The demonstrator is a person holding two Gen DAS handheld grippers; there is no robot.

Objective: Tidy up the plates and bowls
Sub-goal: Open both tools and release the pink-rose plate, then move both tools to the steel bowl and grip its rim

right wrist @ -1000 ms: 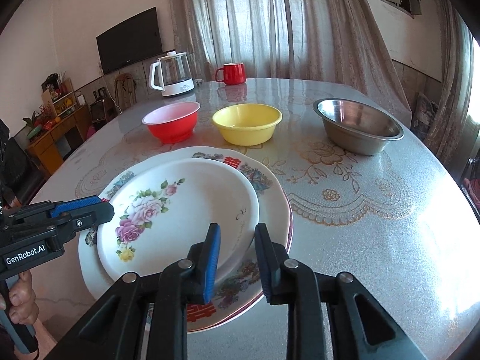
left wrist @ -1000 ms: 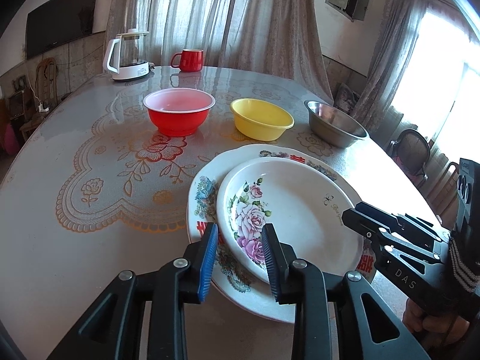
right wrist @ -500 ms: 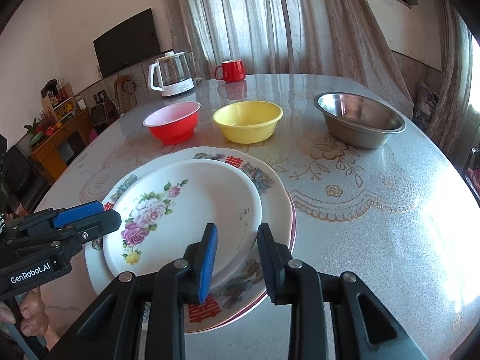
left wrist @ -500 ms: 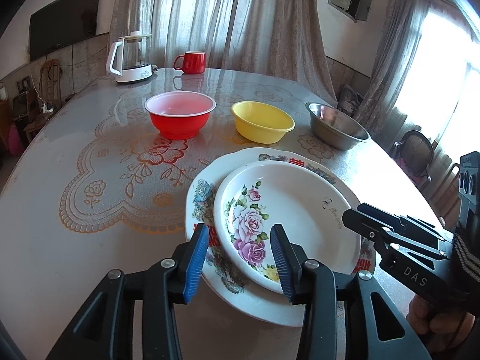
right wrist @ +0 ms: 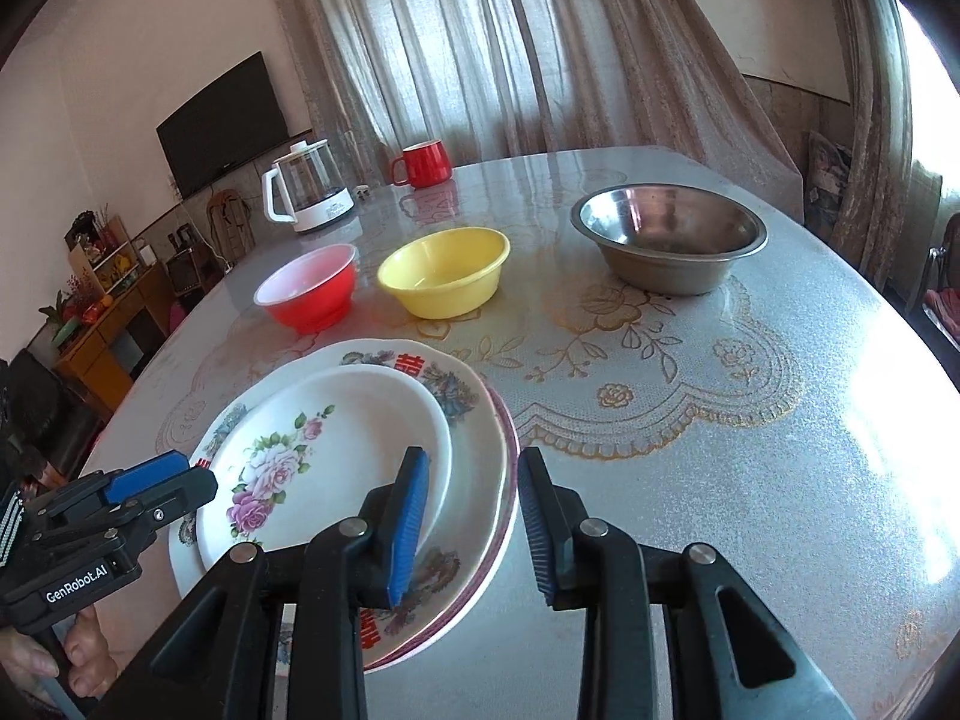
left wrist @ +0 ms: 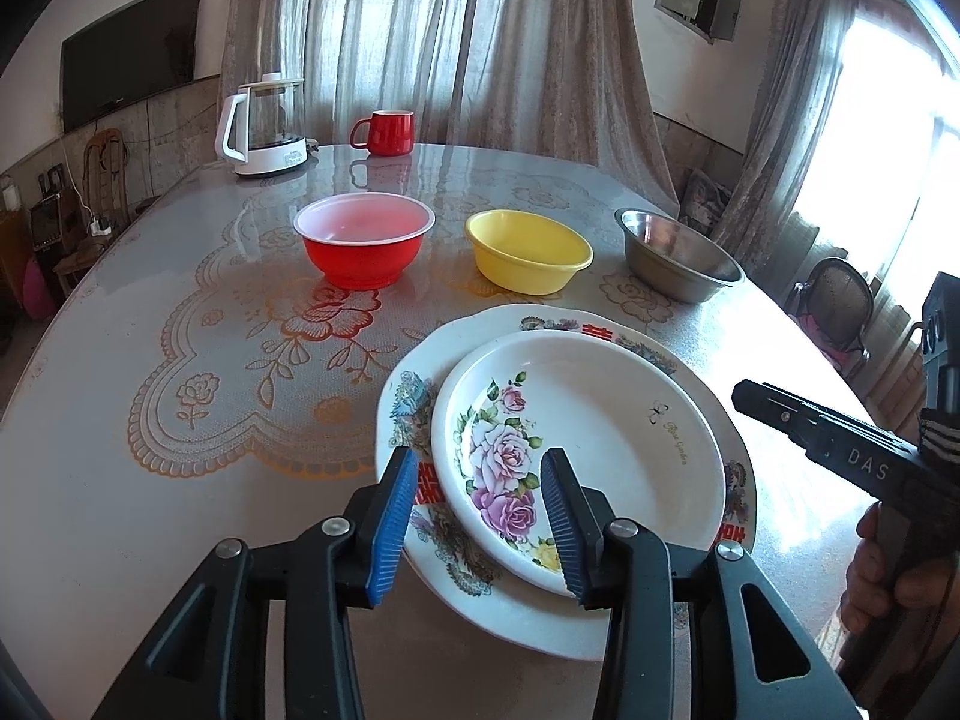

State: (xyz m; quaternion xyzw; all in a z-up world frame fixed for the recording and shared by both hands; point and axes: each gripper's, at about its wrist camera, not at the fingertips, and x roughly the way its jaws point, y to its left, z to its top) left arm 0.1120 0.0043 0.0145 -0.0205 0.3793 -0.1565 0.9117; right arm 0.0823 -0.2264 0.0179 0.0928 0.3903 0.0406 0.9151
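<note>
**Two grippers at the plate stack, bowls waiting**

Left wrist view: the left gripper [left wrist: 477, 516] hangs with jaws apart over the near rim of the white rose-printed plate [left wrist: 579, 450], gripping nothing. That plate sits off-centre on the larger white plate with a red-and-floral rim [left wrist: 414, 402]. A careless nudge here could slide the top plate sideways. The right gripper [left wrist: 774, 405] waits at the stack's far side.

Right wrist view: the right gripper's jaws are opening, straddling the stack's edge, pads clear. Closing on both rims at once could tip or drag the pair. Beyond stand the red plastic bowl [right wrist: 309, 291], yellow plastic bowl [right wrist: 444, 273] and steel bowl [right wrist: 669, 240], all unstacked, well apart from both grippers.
</note>
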